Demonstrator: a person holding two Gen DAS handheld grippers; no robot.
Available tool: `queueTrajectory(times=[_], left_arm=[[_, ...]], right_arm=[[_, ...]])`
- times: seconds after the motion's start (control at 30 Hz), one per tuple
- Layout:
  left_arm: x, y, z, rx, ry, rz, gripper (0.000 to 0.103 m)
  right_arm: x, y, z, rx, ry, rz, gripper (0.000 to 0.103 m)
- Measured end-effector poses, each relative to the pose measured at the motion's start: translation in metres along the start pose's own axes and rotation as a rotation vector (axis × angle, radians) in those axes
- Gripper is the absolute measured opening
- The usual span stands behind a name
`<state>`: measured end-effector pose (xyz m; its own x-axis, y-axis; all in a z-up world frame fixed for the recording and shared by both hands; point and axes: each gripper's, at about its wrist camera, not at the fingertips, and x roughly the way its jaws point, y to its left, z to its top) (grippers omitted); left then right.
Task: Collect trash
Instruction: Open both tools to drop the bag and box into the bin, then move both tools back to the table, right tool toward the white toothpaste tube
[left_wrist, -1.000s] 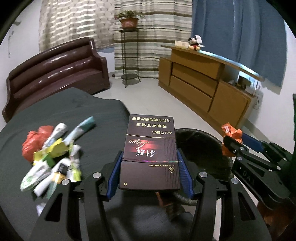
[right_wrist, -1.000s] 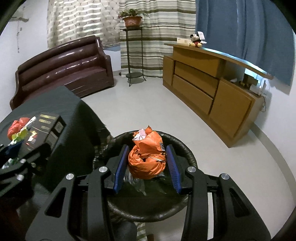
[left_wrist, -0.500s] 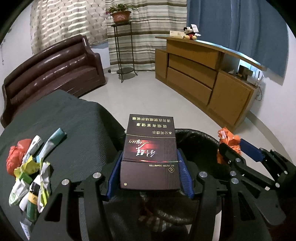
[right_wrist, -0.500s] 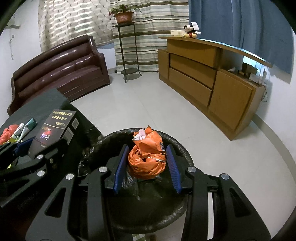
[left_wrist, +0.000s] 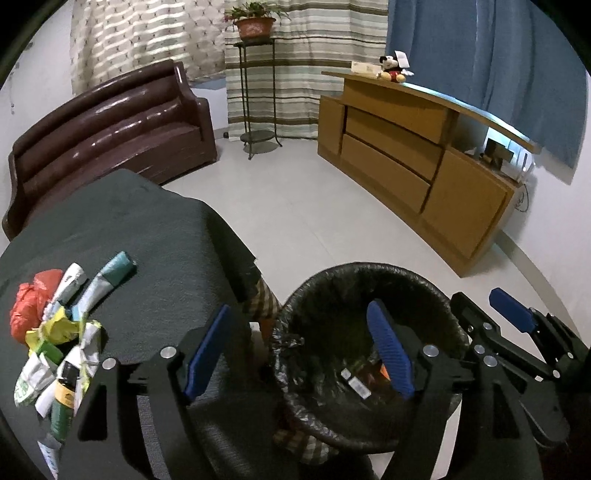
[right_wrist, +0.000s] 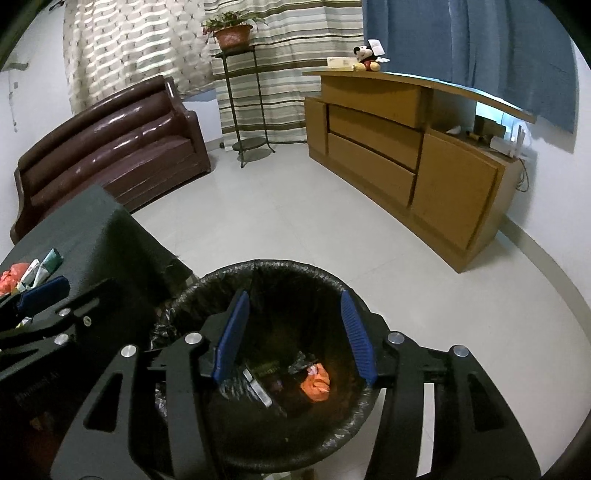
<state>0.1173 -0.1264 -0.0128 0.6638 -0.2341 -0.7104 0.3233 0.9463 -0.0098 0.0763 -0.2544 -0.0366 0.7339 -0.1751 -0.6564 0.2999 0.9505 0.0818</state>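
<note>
- Bin (right_wrist: 266, 273) as the landmark: a round waste bin lined with a crinkled black plastic bag, standing on the pale tiled floor just beside the corner of a table (left_wrist: 110, 229) draped in dark cloth.
- Inside the bin, at the bottom, lies a crumpled orange bag (right_wrist: 314, 382), knotted into a wad; next to it, toward the table side, lies a dark carton (right_wrist: 258, 387) with a pale edge, tilted among the folds of the liner.
- Left gripper (left_wrist: 299, 350) hangs over the table-side rim of the bin; its jaws have just been opening and now stand wide apart with nothing between them. Its blue ribbed pads (left_wrist: 388, 354) are bare.
- Right gripper (right_wrist: 295, 332) hangs directly above the bin's mouth; its jaws have also just been opening, and the gap between them is empty, with the orange bag visible far below.
- On the table, on the side away from the bin, sits a heap of remaining trash (left_wrist: 59, 343): white, green and yellow wrappers, a teal-tipped packet and a red crumpled bag (left_wrist: 27, 310), all touching in one loose pile.
- Beyond the bin, across the floor, stand a brown sofa (left_wrist: 107, 129) and a wooden cabinet (left_wrist: 406, 158).
</note>
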Motion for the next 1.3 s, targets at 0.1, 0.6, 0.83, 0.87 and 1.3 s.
queueTrajectory(times=[0.1,0.6,0.83,0.87,1.3], left_arm=[[-0.011,0.009,0.001,-0.002,-0.021,0.016,0.074],[-0.077,0.078,-0.026,-0.025,-0.081,0.143,0.078],[-0.108,0.130,-0.051,-0.067,-0.097,0.238,0.078],[-0.111,0.136,-0.054,-0.073,-0.097,0.249,0.078],[-0.142,0.230,-0.104,-0.166,-0.073,0.393,0.078]], right_arm=[[-0.006,0.006,0.000,-0.009,-0.017,-0.005,0.058],[-0.042,0.078,-0.018,-0.107,0.006,0.124,0.066],[-0.061,0.133,-0.035,-0.181,0.048,0.192,0.066],[-0.064,0.139,-0.037,-0.186,0.051,0.201,0.066],[-0.101,0.231,-0.075,-0.278,0.071,0.320,0.066]])
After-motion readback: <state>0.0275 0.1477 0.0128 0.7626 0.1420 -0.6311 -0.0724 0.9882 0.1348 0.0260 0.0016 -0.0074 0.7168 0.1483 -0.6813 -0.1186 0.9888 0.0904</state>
